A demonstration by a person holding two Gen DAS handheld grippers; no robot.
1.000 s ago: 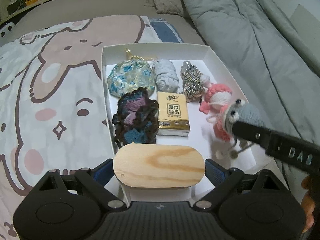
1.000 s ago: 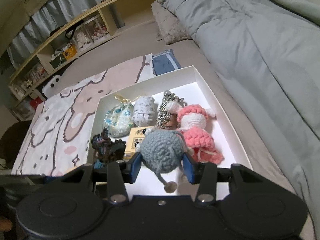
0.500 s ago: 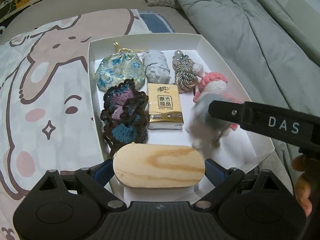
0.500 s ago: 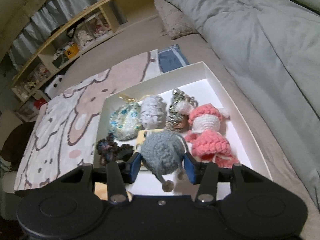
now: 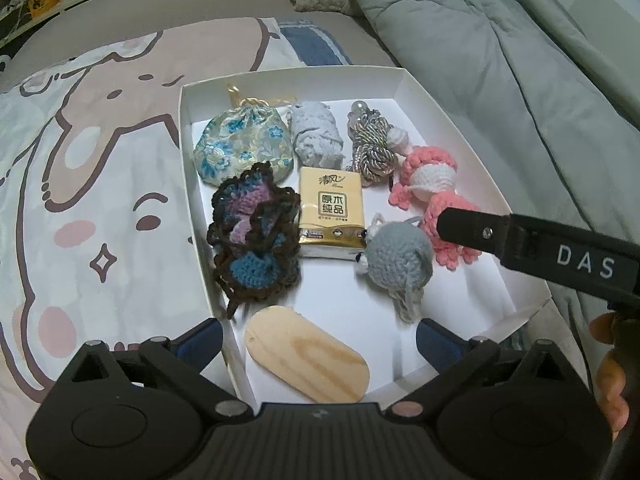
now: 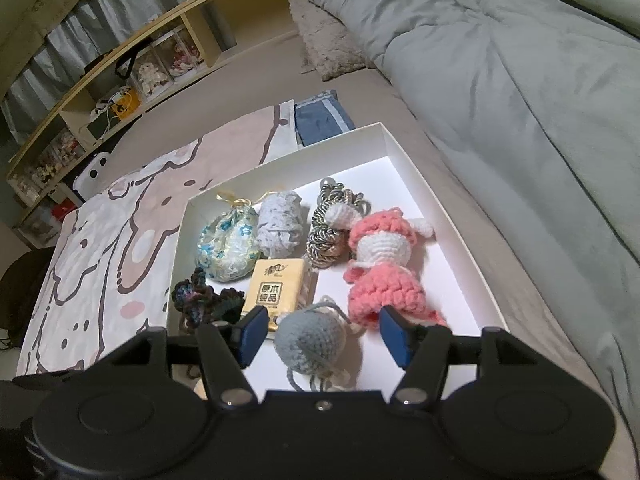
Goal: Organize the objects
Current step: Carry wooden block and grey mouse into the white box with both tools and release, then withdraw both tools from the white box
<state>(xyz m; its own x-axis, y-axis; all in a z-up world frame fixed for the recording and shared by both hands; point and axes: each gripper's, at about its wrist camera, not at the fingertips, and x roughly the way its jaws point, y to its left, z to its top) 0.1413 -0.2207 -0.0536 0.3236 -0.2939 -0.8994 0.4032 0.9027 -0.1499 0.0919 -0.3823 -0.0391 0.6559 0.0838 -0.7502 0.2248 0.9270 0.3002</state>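
A white box (image 5: 460, 132) holds a floral pouch (image 5: 242, 148), a tissue pack (image 5: 332, 212), a dark crochet piece (image 5: 256, 240) and a pink crochet doll (image 5: 432, 184). An oval wooden piece (image 5: 306, 356) lies tilted on the box floor near the front wall. My left gripper (image 5: 318, 340) is opening around it, pads clear of it. The grey crochet toy (image 6: 310, 340) lies beside the tissue pack. My right gripper (image 6: 324, 332) is opening over the toy, both blue pads apart from it. One right finger (image 5: 472, 228) reaches in across the doll.
A pale yarn bundle (image 5: 316, 140) and a twisted cord bundle (image 5: 372, 148) fill the box's far row. A cartoon blanket (image 5: 80, 200) lies left of the box and a grey duvet (image 5: 520, 80) right of it. Shelves (image 6: 100, 92) stand at the back. A hand (image 5: 608, 360) shows at the right.
The left jaws widened and the wooden piece dropped from them onto the box floor. The right jaws spread and the grey toy, held before, now lies in the box.
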